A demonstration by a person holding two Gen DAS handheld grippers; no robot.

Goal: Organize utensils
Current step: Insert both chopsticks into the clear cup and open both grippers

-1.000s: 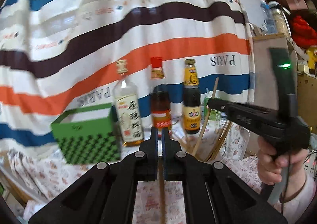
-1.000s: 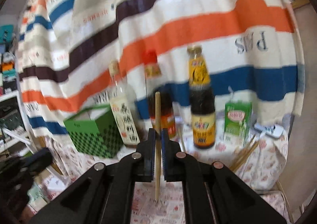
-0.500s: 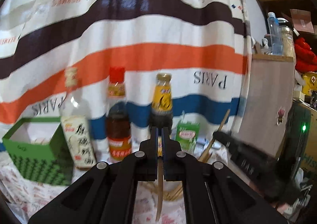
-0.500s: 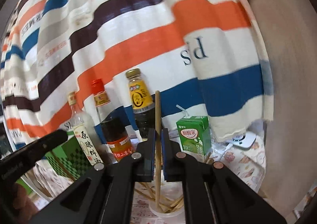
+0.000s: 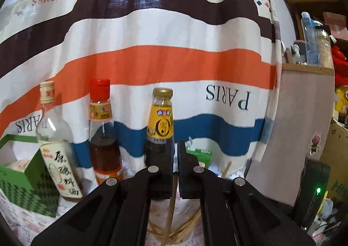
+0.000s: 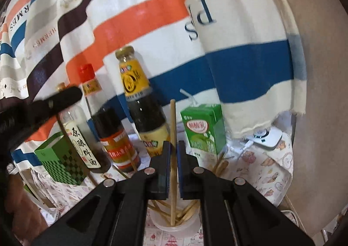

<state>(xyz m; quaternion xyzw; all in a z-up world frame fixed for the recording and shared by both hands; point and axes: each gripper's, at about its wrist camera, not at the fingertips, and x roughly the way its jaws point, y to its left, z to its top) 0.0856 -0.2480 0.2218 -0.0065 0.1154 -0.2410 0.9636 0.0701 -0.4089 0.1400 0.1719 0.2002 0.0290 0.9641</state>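
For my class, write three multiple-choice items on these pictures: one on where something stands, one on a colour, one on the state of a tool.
1. Where does the green milk carton stand?
A. To the right of the yellow-labelled bottle
B. Inside the green box
C. Left of the clear bottle

2. What colour is the cap of the red-capped bottle?
A. Blue
B. Red
C. Black

3. What is the right tool doing?
A. Open and empty
B. Shut on a bottle
C. Shut on a chopstick above the white cup

Answers: 1 A, the carton is rightmost in the row; 2 B, the cap is plainly red; 3 C, the stick is pinched between the fingers, its lower end in the cup.
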